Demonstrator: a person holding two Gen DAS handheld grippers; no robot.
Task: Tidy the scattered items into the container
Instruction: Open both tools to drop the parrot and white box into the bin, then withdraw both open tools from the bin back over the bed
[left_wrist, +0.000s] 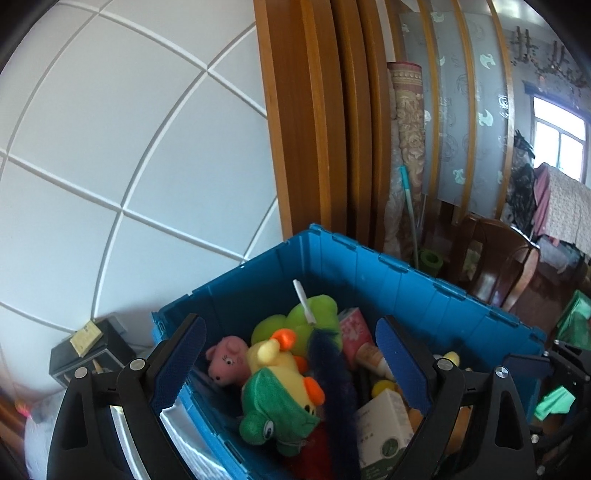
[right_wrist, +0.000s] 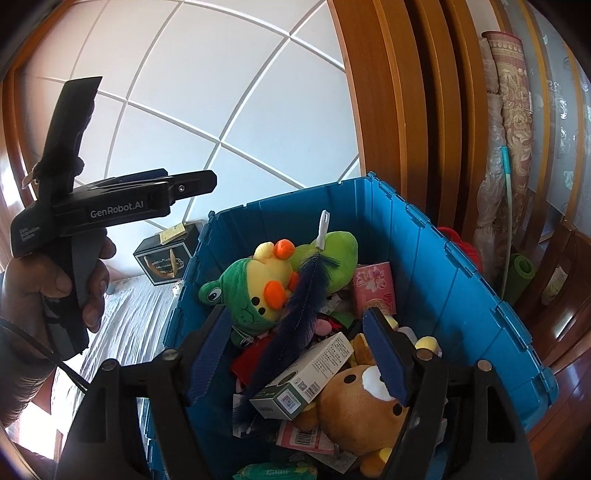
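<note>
A blue plastic crate (left_wrist: 406, 280) (right_wrist: 436, 240) holds several items: a yellow duck plush in a green frog hood (left_wrist: 284, 402) (right_wrist: 255, 291), a green plush (left_wrist: 314, 314) (right_wrist: 340, 247), a pink pig plush (left_wrist: 227, 360), a dark blue bottle brush with a white handle (left_wrist: 332, 384) (right_wrist: 295, 314), a white-green box (left_wrist: 384, 424) (right_wrist: 306, 373), a pink packet (right_wrist: 373, 286) and a brown bear plush (right_wrist: 365, 402). My left gripper (left_wrist: 291, 365) is open and empty above the crate. My right gripper (right_wrist: 295, 354) is open and empty above the crate. The left gripper's body (right_wrist: 110, 206) shows in the right wrist view, held in a hand.
A white tiled wall (left_wrist: 110, 147) stands behind the crate. A black box (left_wrist: 88, 350) (right_wrist: 166, 254) sits at the crate's left. Wooden door frames (left_wrist: 314, 129), a rolled rug (left_wrist: 408, 136) and a dark wooden chair (left_wrist: 498, 266) stand at the right.
</note>
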